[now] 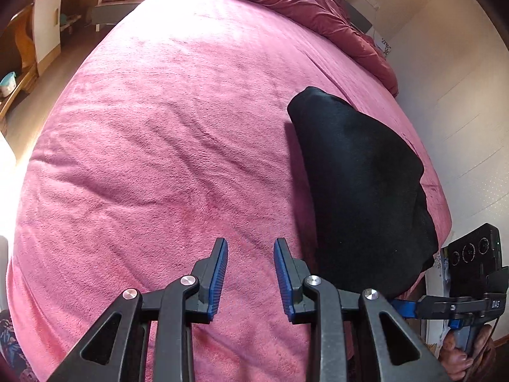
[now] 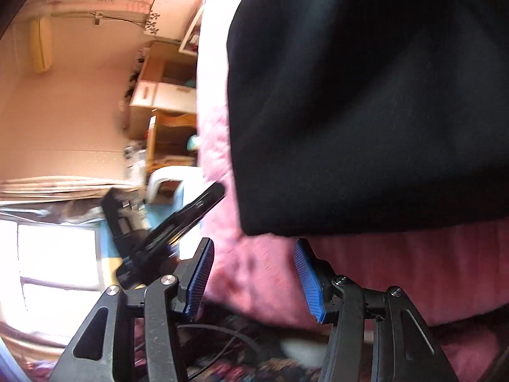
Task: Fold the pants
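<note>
Item, far left of my left-wrist view: wooden shelving (image 1: 35,31) and bare floor, off the bed and no part of the job. Item, centre: the pink blanket (image 1: 165,133) covering the bed, rumpled in shallow creases, nothing lying on this stretch. Item, low centre: my left gripper (image 1: 250,275), jaws parted with only blanket showing between the blue pads, grasping nothing. Item, right of centre: the black pants (image 1: 359,184), already doubled into a compact dark slab lying along the bed's right edge, apart from my left tongs. Item, far right corner: my right gripper's body and the hand (image 1: 461,350) on its handle, just off the mattress edge. Item, right-wrist view: my right gripper (image 2: 253,278), jaws released and empty, the pants (image 2: 366,102) filling the frame above, their near hem just beyond the fingertips and not between them. The picture is smeared, so finer detail escapes me. Step in hand, as I judge it: between folds, both tongs free. Next move calls for taking the near hem at two spots and carrying it over evenly.
</note>
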Motion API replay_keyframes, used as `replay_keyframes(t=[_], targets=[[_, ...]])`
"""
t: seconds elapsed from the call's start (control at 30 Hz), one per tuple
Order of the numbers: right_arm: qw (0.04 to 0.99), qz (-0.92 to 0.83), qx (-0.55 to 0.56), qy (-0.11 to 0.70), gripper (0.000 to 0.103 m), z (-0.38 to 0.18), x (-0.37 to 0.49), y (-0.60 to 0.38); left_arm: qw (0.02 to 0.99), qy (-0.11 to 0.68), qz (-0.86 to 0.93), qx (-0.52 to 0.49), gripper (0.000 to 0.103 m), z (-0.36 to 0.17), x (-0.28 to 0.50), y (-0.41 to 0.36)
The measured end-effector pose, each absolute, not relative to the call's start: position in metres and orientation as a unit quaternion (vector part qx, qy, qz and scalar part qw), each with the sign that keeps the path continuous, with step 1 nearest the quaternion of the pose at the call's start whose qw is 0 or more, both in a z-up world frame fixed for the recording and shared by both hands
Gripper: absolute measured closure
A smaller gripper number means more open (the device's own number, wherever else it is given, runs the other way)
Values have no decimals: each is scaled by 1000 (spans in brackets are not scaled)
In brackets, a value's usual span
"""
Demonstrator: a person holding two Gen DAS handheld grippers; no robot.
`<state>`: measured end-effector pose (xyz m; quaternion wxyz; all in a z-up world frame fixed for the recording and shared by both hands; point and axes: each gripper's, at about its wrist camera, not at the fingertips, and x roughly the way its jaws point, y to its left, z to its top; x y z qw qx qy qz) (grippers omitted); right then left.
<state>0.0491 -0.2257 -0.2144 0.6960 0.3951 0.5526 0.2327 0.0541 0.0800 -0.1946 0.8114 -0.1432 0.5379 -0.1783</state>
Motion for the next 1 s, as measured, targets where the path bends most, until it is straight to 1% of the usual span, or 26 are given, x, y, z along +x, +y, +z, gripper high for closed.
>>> replay_keyframes(t=[0.1, 0.17, 0.37, 0.4, 0.43, 0.47, 0.53, 0.6, 0.63, 0.73, 0.87, 0.93, 1.0], targets=[[713, 231, 386, 538, 46, -211, 55, -214, 809, 541, -174, -152, 73, -199, 52, 85], [734, 222, 356, 534, 45, -208, 57, -204, 806, 543, -176, -156, 73, -202, 52, 86], [724, 231, 394, 518, 44, -221, 70, -200, 805, 536, -192, -167, 73, -197, 51, 83], [717, 243, 402, 514, 37, -223, 72, -202, 806, 535, -193, -166, 73, -196, 53, 81], [707, 260, 410, 513, 32, -227, 74, -198, 807, 534, -194, -164, 73, -195, 55, 80], [692, 273, 422, 518, 30, -235, 77, -196, 807, 532, -196, -164, 73, -194, 56, 79], [652, 289, 447, 540, 31, -255, 79, -191, 808, 530, -198, -164, 73, -191, 62, 75], [628, 309, 444, 560, 38, -261, 76, -189, 812, 526, -197, -161, 73, -186, 66, 71], [626, 316, 434, 566, 39, -260, 73, -188, 813, 523, -199, -160, 73, -184, 67, 69], [652, 311, 411, 557, 39, -243, 62, -198, 816, 518, -209, -145, 73, -178, 69, 57], [715, 279, 381, 516, 39, -194, 33, -247, 821, 510, -233, -106, 73, -170, 67, 33], [755, 228, 368, 493, 43, -173, 14, -286, 822, 506, -247, -84, 73, -169, 64, 20], [783, 160, 367, 475, 48, -162, -5, -329, 818, 508, -258, -75, 73, -172, 63, 10]])
